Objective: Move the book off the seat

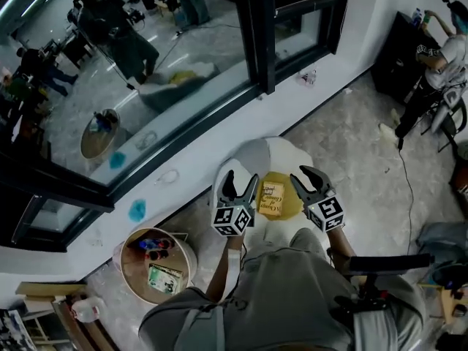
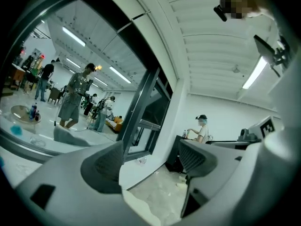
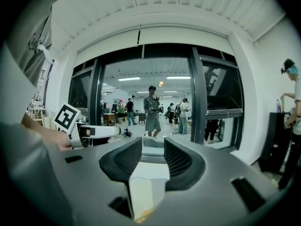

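Lying flat on the white seat (image 1: 256, 156), the yellow book (image 1: 272, 198) is flanked closely by the left claw (image 1: 241, 180), spread wide, and the right claw (image 1: 310, 175), narrowly parted, both empty.

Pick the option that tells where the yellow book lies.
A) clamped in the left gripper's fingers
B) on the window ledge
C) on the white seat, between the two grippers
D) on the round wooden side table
C: the yellow book lies flat on the white seat, with the left gripper and right gripper open on either side of it.
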### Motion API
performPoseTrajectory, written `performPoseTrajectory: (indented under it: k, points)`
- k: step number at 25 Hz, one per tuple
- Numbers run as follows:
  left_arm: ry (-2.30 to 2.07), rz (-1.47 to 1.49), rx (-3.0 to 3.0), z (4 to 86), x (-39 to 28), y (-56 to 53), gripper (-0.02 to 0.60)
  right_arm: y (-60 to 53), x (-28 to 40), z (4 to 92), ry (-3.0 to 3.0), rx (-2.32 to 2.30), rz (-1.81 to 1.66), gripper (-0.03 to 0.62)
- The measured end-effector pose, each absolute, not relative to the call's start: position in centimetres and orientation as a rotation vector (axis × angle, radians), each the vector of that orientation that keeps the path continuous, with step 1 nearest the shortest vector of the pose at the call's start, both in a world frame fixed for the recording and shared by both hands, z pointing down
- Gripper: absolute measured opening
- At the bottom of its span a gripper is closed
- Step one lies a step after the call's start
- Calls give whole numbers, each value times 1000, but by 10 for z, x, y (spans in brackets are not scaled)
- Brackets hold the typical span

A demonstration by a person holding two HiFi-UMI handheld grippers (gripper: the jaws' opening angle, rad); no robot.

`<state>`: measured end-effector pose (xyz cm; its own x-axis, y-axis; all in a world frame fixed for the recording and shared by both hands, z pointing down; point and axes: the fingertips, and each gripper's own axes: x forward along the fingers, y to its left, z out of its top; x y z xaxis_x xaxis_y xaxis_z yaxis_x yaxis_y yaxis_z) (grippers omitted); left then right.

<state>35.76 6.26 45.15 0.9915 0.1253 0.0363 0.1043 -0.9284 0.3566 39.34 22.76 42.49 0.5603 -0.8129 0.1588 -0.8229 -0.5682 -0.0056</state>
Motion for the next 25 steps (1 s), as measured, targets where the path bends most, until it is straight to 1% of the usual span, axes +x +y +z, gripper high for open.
performPoseTrajectory:
  k: [4,6,10,14,19,20,23,25]
  points:
    - [179,85,2778,452,381,49,379,212,423,439,-1471,2643,304,153]
    - [103,100,2739,460,377,41,379,203,431,459,-1547,2545,396,153]
    - [-217,246,2630,520,347,23,379,178,452,520,-1719,2333,568,153]
    - [-392,343,2556,579,367,19,380,141,512,560,-1848,2224,508,154]
    - [-492,458,2549,668,381,28,380,104,540,638,-1936,2123,481,186]
    - [-501,459,2558,686,388,28,380,100,543,657,-1942,2119,482,201]
    - [-528,474,2569,747,402,34,390,99,540,727,-1955,2074,533,252]
    - [-521,517,2554,798,407,41,393,103,531,781,-1952,2051,593,264]
